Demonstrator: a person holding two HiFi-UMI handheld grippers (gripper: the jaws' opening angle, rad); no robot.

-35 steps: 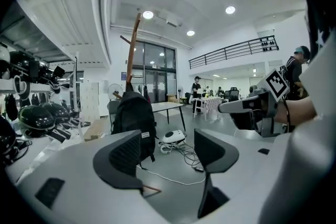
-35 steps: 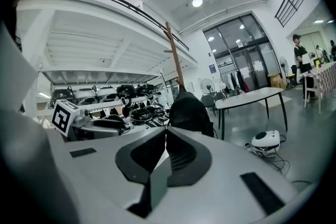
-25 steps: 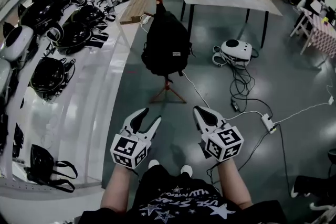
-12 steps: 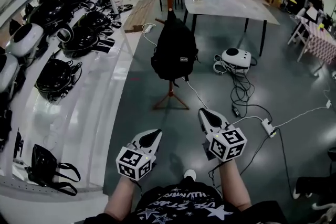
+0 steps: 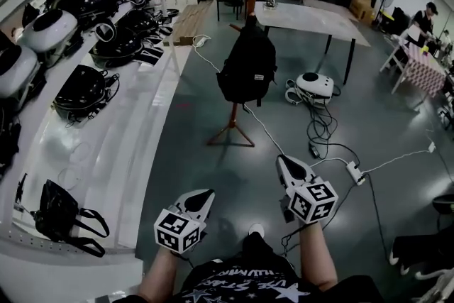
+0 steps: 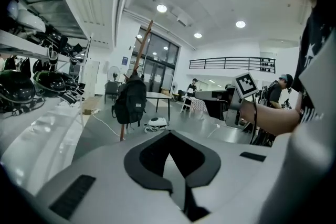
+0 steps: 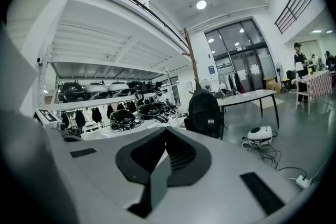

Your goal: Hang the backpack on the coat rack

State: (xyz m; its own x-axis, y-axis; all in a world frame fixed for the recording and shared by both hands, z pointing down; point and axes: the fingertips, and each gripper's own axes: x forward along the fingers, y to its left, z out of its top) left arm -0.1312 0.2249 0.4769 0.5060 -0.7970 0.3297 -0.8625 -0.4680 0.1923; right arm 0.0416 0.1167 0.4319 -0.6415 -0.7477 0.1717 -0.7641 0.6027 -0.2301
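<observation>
With the backpack (image 5: 247, 60) hanging clear of the floor (image 5: 397, 117) on the coat rack (image 5: 231, 130), well apart from the person, both grippers are being carried low and empty in front of the body. The left gripper (image 5: 206, 193), whose jaws were standing apart a second ago, is now showing them pressed together on nothing. The right gripper (image 5: 283, 161) is likewise closed with nothing between its jaws. Rack and bag are sitting higher and smaller in the head view than a moment earlier, which suggests the person is backing away and the hanging is finished rather than pending. The head view alone is taking in the rack's tripod foot, the white device (image 5: 315, 84) and cables (image 5: 323, 125) beside it, and a black bag (image 5: 55, 213) on the shelf at lower left. The left gripper view is adding the right gripper's marker cube (image 6: 245, 84) and a bystander (image 6: 278, 93) beyond it, while the right gripper view is showing rows of helmets (image 7: 123, 117) on the shelving
</observation>
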